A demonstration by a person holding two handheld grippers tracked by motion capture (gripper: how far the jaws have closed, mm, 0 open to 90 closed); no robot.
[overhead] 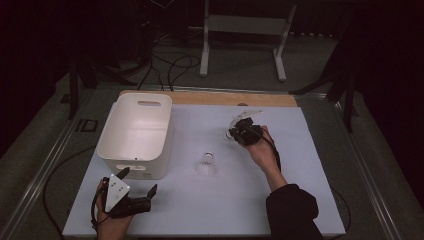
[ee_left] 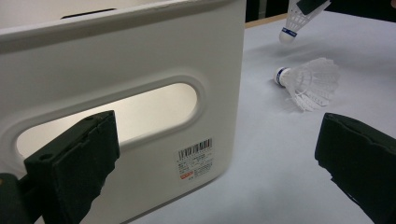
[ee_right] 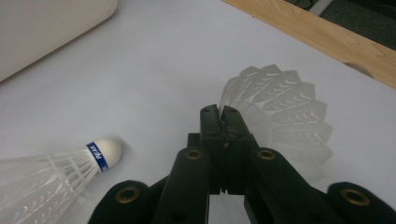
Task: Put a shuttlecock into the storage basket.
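The left hand rests low at about seven o'clock on the table, wrapped around the black two-jaw left gripper with its grey three-cornered plate on top. Its jaws stand wide apart and point toward one o'clock. The right forearm, in a dark sleeve, comes in from five o'clock and angles toward eleven o'clock. The right hand holds the black right gripper raised, its jaws pressed together on a thin white plastic feathered skirt edge.
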